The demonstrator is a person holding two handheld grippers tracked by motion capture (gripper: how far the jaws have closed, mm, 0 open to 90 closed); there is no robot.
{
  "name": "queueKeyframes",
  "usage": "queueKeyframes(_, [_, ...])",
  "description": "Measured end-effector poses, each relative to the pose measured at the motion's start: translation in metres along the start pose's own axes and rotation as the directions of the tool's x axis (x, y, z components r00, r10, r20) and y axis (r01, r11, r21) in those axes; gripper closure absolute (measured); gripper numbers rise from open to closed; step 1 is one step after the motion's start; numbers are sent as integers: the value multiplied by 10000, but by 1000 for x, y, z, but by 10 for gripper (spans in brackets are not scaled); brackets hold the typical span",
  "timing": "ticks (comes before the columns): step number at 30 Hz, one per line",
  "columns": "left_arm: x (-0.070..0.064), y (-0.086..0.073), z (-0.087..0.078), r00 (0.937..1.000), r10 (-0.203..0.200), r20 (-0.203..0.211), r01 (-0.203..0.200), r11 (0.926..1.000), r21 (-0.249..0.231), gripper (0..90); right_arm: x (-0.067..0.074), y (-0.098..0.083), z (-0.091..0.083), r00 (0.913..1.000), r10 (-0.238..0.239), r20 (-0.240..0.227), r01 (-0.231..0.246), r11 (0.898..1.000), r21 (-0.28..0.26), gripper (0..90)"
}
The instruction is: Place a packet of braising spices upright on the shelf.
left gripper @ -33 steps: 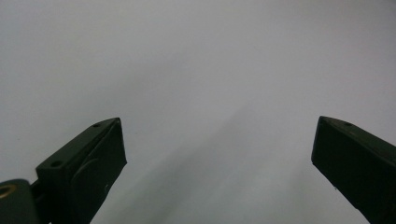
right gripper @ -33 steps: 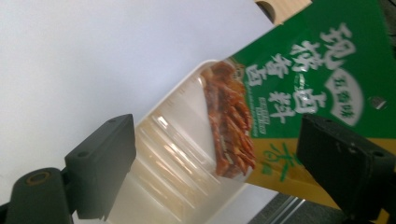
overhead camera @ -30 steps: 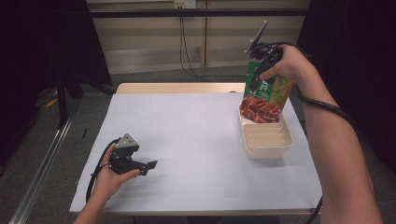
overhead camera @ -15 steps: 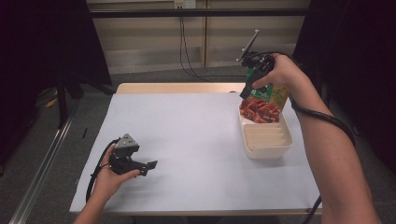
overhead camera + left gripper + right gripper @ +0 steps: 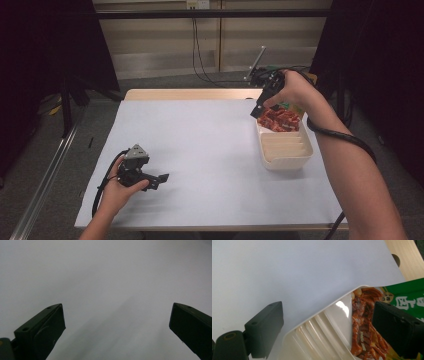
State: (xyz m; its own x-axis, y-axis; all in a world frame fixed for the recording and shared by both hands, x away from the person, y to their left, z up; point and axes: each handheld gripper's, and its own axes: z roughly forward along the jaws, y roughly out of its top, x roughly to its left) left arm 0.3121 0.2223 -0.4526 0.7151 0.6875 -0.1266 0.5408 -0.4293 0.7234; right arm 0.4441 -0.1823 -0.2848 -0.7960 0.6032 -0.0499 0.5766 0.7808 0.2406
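**Both grippers apart, packet in tray**

Nearest, the left gripper (image 5: 159, 178) rests on the white table (image 5: 200, 150), jaws apart. Farther right, a snack packet (image 5: 280, 119) lies in the cream tray (image 5: 285, 152); the right gripper (image 5: 258, 111) hovers beside it, jaws apart.

green snack packet (image 5: 281, 119) in white tray (image 5: 286, 150)

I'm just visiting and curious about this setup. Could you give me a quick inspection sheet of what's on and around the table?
Surface: white table, wooden strip along its far edge.
Job's things: cream ridged tray; red-and-green snack packet lying in its far end.
Clutter: nothing seen.
Grippers: left gripper open, low over the table; right gripper open, above the tray.
Cables: one trails from each gripper.
Surroundings: dark curtains, grey floor.
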Motion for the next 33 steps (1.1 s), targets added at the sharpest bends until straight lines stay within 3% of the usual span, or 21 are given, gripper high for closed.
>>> queueKeyframes(16, [1,-1,1,9990,103,424,-97,9998,-150,2,18,-1,18,9989,-471,-61,471,9989,46,104])
queueKeyframes(20, [1,-2,2,9985,37,552,-28,9999,-157,2,26,0,24,9967,-798,-158,798,9968,0,104])
queueKeyframes(25, [0,-4,3,9989,100,456,-90,9997,-209,2,30,-1,32,9959,-863,-256,864,9963,24,104])
queueKeyframes(33, [0,-4,3,9986,73,529,-67,9999,-119,2,45,1,50,9896,-1359,-461,1363,9907,42,104])
